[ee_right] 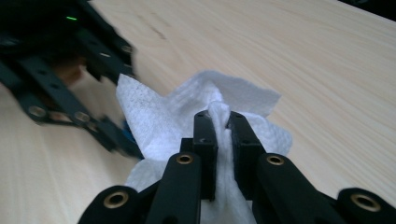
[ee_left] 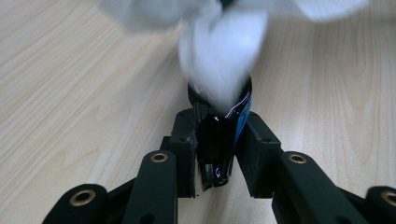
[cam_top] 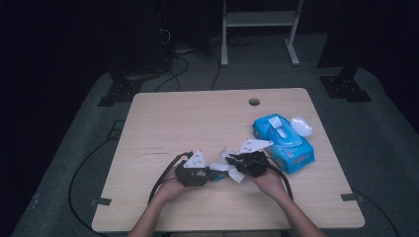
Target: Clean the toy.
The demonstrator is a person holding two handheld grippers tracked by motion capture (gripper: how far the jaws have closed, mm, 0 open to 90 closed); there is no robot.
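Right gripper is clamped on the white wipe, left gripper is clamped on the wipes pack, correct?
Not the pack. The left gripper is shut on a small black and blue object, as the left gripper view shows; the pack lies apart on the table. The right gripper does clamp the wipe.

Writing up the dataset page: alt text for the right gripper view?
Right claw shut on a crumpled white wipe above a light wooden table. The left claw, blurred, sits at upper left, touching the wipe's edge.

Both forearms in from below, hands close together. Left gripper (cam_top: 197, 170) clamped tight, pointing right. Right gripper (cam_top: 242, 165) pinched closed, facing left.
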